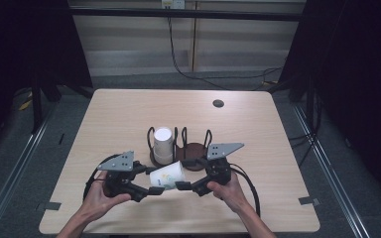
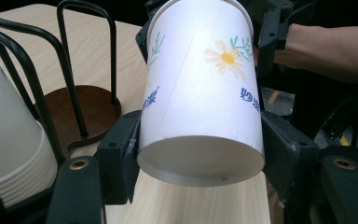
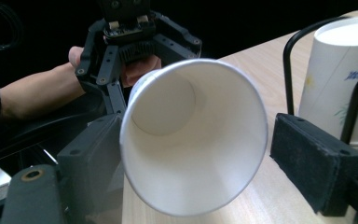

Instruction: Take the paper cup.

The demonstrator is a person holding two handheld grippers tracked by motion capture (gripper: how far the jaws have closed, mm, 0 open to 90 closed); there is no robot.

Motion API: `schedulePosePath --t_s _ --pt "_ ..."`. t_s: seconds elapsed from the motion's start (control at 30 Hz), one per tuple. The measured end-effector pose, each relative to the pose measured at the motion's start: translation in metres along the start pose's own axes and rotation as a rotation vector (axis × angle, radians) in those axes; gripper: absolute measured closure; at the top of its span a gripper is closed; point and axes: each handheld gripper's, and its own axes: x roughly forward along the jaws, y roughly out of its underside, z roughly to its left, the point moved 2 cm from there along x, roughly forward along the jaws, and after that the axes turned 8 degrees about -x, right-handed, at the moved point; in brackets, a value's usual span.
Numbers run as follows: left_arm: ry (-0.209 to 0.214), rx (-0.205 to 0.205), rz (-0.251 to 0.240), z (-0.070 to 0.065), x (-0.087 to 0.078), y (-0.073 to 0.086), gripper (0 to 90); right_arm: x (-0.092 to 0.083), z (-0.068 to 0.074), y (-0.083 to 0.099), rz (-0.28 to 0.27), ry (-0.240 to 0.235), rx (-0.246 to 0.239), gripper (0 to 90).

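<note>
Pale wood-grain surface (image 1: 129,114) stands in a dim room with dark curtains at both sides and a light panelled wall behind. Near its middle sits a dark brown round-based holder with black wire loops (image 1: 194,148); its left bay carries a stack of white paper cups with a flower print (image 1: 162,145), upright with the bases uppermost.

Just in front of the holder, a single white paper cup with a daisy print and blue lettering (image 1: 167,175) lies tilted on its side in the air between the two grippers. The left gripper (image 1: 155,190) is clamped on the cup's narrow base end; in the left gripper view both black pads press against the cup wall (image 2: 200,93). The right gripper (image 1: 183,174) has its jaws spread around the cup's wide mouth end; in the right gripper view the left pad lies against the rim (image 3: 193,135), while the right pad stands clear of it with surface showing in the gap.
</note>
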Motion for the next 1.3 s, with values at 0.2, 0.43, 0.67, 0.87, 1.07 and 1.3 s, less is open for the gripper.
schedulePosePath --t_s 0.2,0.43,0.67,0.87,1.07,1.3 --pt "0.010 0.002 0.001 0.000 0.001 0.000 36.2 0.006 0.000 0.003 0.014 -0.035 0.011 19.4" --pt "0.022 0.004 0.022 0.000 0.003 0.001 35.8 0.007 0.000 0.003 0.025 -0.047 0.011 21.6" --pt "0.022 -0.011 0.029 0.001 0.006 0.002 33.6 0.004 0.000 0.001 0.023 -0.053 0.001 24.4" --pt "0.006 -0.017 0.035 0.002 0.006 0.003 26.2 0.003 0.000 0.001 0.029 -0.057 0.004 25.6" --pt "-0.017 -0.036 0.049 0.005 0.005 0.005 18.0 0.003 0.001 -0.002 0.031 -0.054 0.007 25.7" --pt "-0.042 -0.070 0.077 0.012 0.004 0.008 16.3 0.001 -0.002 -0.002 0.028 -0.034 0.018 25.8"
